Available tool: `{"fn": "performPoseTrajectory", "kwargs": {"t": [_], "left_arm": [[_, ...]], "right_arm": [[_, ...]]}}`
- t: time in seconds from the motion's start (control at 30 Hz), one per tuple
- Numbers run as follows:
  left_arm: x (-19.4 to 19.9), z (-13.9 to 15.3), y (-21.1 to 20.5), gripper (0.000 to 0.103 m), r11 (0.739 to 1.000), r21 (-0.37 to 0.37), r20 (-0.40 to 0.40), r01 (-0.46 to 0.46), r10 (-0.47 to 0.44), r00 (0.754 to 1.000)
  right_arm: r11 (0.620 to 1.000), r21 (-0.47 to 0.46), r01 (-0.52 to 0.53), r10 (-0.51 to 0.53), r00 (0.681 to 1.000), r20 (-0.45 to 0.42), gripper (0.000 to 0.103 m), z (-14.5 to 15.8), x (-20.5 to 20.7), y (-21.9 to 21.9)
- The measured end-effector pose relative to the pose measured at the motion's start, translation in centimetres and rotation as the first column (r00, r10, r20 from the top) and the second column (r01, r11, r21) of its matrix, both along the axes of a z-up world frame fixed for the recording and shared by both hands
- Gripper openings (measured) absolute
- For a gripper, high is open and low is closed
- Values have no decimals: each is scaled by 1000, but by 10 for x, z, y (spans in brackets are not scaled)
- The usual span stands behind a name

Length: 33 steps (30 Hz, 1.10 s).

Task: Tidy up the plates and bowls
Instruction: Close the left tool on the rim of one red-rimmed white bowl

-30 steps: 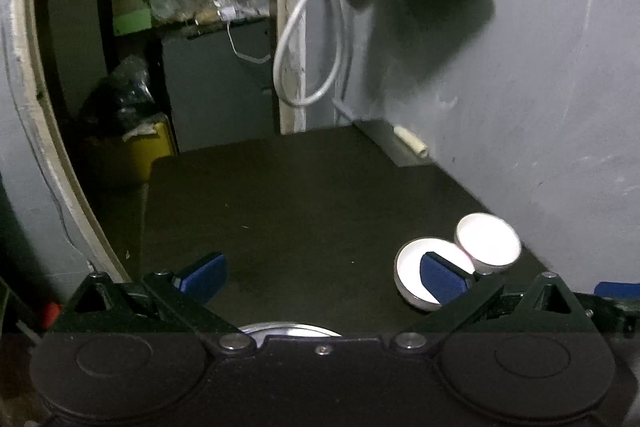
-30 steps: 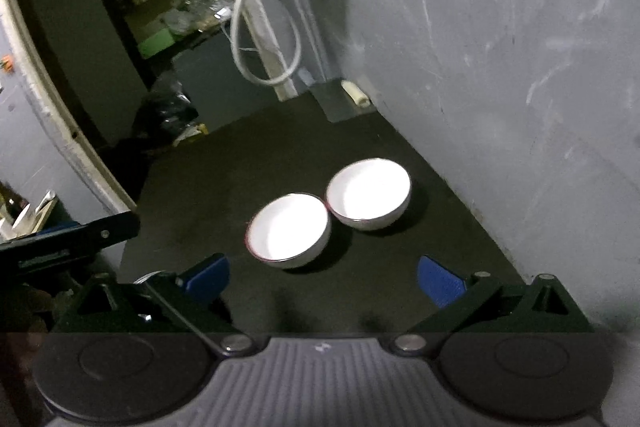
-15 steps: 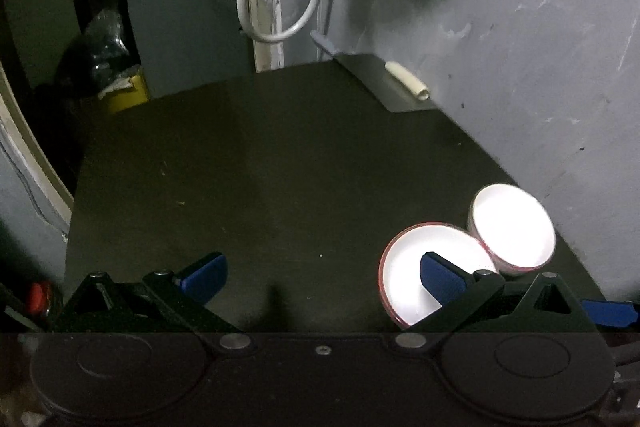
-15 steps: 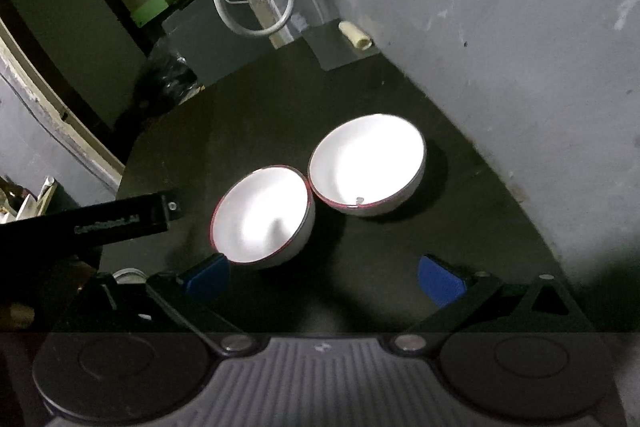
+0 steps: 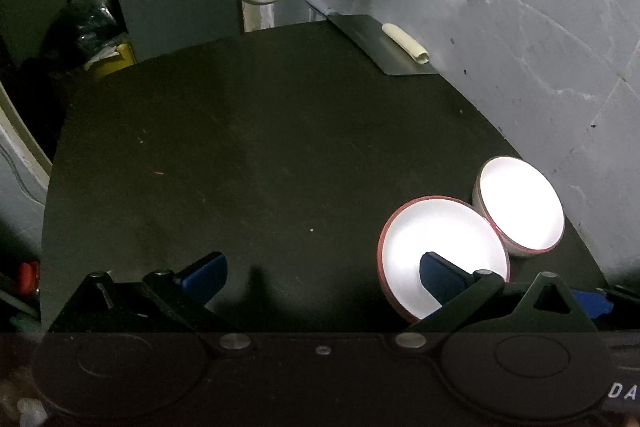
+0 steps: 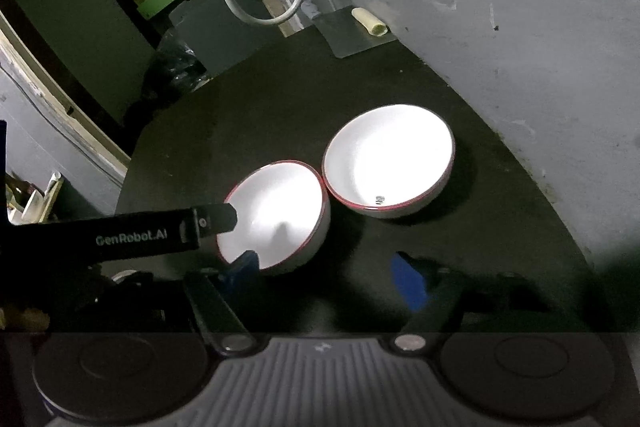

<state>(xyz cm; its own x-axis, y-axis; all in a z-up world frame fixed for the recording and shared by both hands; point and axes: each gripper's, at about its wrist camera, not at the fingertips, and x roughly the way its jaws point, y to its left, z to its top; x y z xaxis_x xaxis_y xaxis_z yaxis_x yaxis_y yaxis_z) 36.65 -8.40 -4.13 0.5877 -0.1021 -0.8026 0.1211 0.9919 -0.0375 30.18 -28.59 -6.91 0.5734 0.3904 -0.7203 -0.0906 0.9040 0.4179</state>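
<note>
Bowls sit rim to rim near the table's (image 5: 240,147) right edge, by the grey wall (image 5: 520,47). The left hand-held gripper (image 5: 320,275) is spread wide with nothing between its pads; one pad overlaps the near bowl (image 5: 432,231). The right hand-held gripper (image 6: 324,275) has just been closing, unclenched, its left pad at that bowl's rim. Behind it stands the far bowl (image 6: 392,159). A pale roll (image 5: 406,43) lies at the far corner.

- Near bowl (image 6: 276,211): white inside, red rim, upright on the dark table, rim touching the other bowl.
- Far bowl (image 6: 388,163): same look, upright, closer to the wall.
</note>
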Motion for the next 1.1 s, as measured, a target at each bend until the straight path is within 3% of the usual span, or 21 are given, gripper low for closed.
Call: {"fn": "performPoseTrajectory", "kwargs": {"t": [0.13,0.23,0.33,0.5,0.57,0.7,1.1], "left_arm": [[0,1,-3,101,1000,12,4,5,-6,1000],[0,1,-5,93,1000,8,9,21,-21,1000],[1,1,-4,78,999,-26,3,44,-44,999],[2,-2,-2,42,994,-94,-25,46,-49,998],[3,-3,-1,36,990,-131,-33,46,-51,998],[4,-6,1,11,980,-191,-51,52,-63,997],[-6,0,2,7,973,-215,-35,79,-88,995]], "right_arm": [[1000,-1,12,-12,1000,6,72,0,2,1],[1000,-6,16,-16,1000,9,66,0,4,2],[1000,5,12,-12,1000,8,59,-1,5,3],[1000,19,-2,2,1000,7,43,-2,9,4],[1000,26,-7,7,1000,4,40,-2,11,5],[999,47,-11,11,1000,0,26,-3,14,5],[998,59,-5,5,1000,4,20,0,11,3]]}}
